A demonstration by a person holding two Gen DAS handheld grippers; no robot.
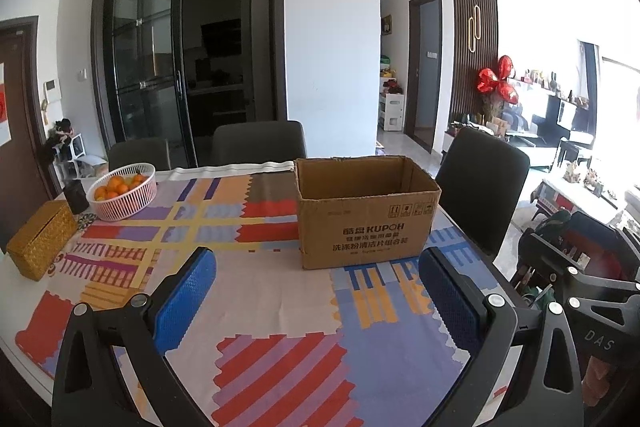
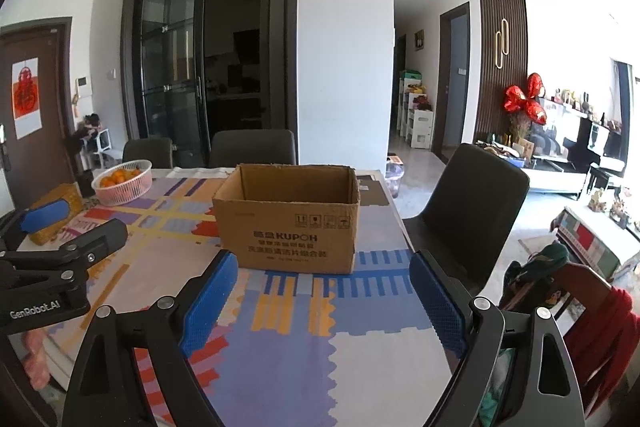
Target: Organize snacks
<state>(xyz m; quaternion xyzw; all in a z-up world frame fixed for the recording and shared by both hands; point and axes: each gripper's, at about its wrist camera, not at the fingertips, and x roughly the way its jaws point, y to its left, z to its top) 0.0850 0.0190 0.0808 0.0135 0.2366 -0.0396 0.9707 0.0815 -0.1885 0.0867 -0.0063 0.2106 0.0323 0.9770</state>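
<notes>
An open brown cardboard box [image 1: 362,215] printed KUPOH stands on the table with the colourful patterned cloth [image 1: 256,291]; it also shows in the right wrist view [image 2: 290,223]. Its inside is hidden from both views. My left gripper [image 1: 316,267] is open and empty, held above the cloth short of the box. My right gripper [image 2: 322,271] is open and empty, also short of the box. The left gripper's body [image 2: 60,267] shows at the left of the right wrist view. No snack packets are in view.
A white basket of oranges [image 1: 122,193] sits at the far left of the table, with a gold woven box [image 1: 42,239] and a small dark cup [image 1: 76,197] beside it. Dark chairs [image 1: 480,187] stand around the table. A chair with clothes [image 2: 580,315] is at the right.
</notes>
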